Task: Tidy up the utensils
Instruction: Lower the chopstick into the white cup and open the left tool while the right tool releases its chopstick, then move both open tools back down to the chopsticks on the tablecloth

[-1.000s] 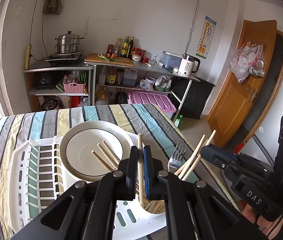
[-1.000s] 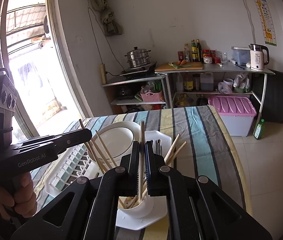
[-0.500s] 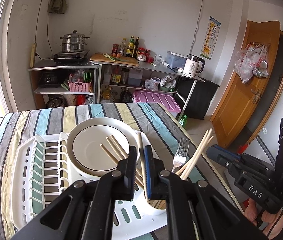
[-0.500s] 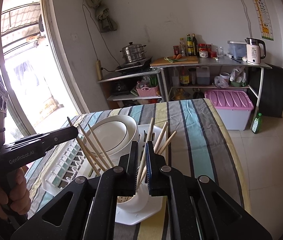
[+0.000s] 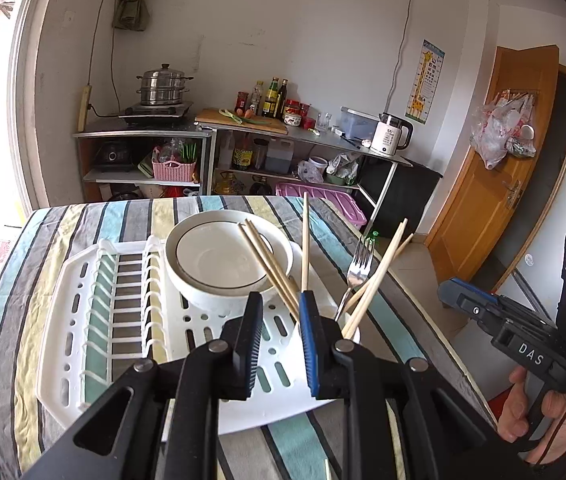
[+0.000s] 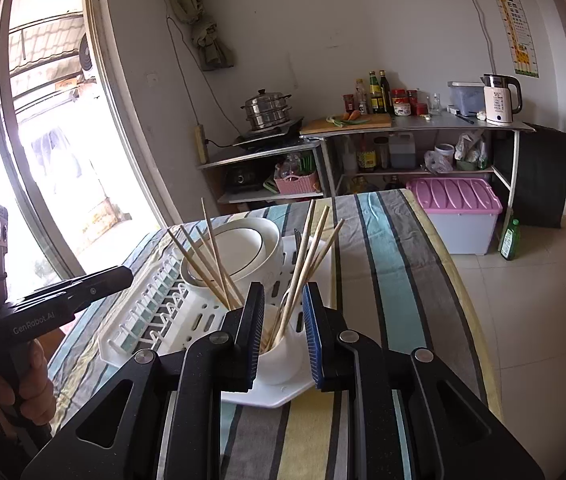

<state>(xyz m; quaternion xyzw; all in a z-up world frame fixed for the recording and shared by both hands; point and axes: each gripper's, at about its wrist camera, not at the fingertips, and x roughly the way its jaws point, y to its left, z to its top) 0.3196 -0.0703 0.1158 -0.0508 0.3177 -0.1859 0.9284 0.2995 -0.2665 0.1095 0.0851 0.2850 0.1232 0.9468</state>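
- Left wrist view: the table point(image 5: 131, 216) wears a striped cloth, and a white drying rack point(image 5: 95, 320) lies on it, reaching close to the table's near edge.
- A stack of white bowls point(image 5: 219, 264) sits in the rack, toward the rack's far right corner.
- A white holder cup point(image 6: 283, 352) stands at the rack's near right corner (it is easier to see in the right wrist view).
- The chopsticks point(image 5: 271, 268) stand in the cup and fan out, some leaning left over the bowls, some leaning right.
- A fork point(image 5: 357, 268) stands in the cup too, with its prongs up.
- The left gripper point(image 5: 281, 334) has just been opening. Its jaws are a little apart now and hold nothing; the chopsticks are past the tips, one rising right by the blue pad.
- The right gripper point(image 6: 283, 334) has also just been opening, but only a tiny bit at the end. Its jaws are a little apart, with the cup and some chopsticks seen in the gap, and the pads do not press on them.
- A hand point(image 6: 37, 384) holds the left gripper's handle, off the table's left edge in the right wrist view.
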